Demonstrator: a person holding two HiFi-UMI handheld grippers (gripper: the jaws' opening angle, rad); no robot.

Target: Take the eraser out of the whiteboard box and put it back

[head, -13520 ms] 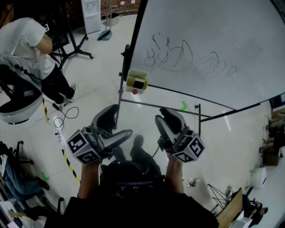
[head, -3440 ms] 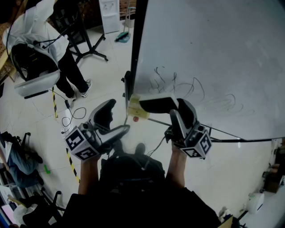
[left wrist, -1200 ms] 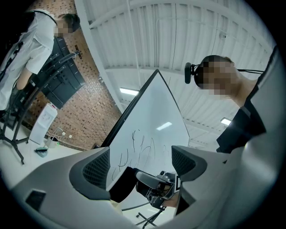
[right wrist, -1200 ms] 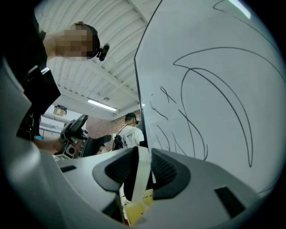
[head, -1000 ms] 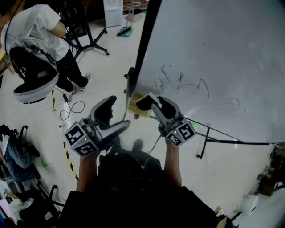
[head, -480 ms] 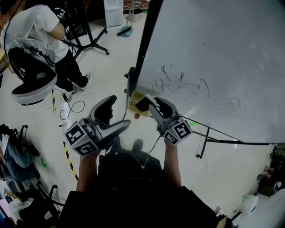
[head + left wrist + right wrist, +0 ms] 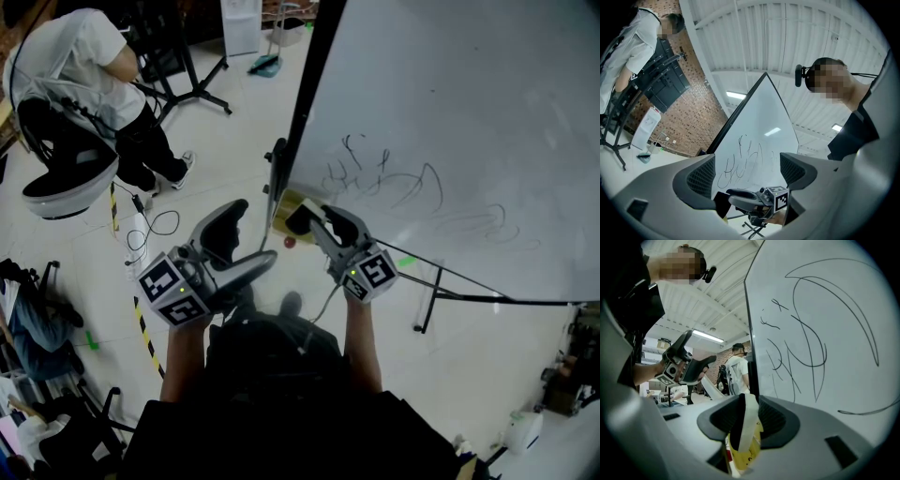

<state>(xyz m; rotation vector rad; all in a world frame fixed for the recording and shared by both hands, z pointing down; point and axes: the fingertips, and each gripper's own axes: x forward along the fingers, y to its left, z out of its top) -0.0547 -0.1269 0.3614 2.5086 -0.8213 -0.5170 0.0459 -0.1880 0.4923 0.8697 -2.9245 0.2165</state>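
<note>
Leftmost, shows a person (image 7: 70,66) in a white top bent beside a black-and-white seat (image 7: 66,183) on the pale floor (image 7: 225,122), with a strip of black-and-yellow tape (image 7: 142,336) lower down. Moving right, holds the left gripper (image 7: 246,242) low over that floor, jaws spread wide, nothing between the pads. Frames only the distant whiteboard and the other gripper through that gap in the left gripper view.

Further right, reaches the right gripper (image 7: 314,220) to the lower left corner of the whiteboard (image 7: 469,112), beside its black frame edge (image 7: 305,94). Clamps the eraser (image 7: 743,423) there, both pads pressed on its flat sides, black back toward one pad and white felt toward the other, standing nearly upright. Sets the eraser's lower end right at the mouth of the yellow box (image 7: 740,456), fixed at that board corner; cannot tell whether that end is inside the box or just above it. Shows a small red item (image 7: 290,242) just under the box.

Rightmost, fills most of the head view with the board's pale face, marked with black scribbles (image 7: 394,183) near the box, and with thin stand bars (image 7: 441,279) running out below its bottom edge.
</note>
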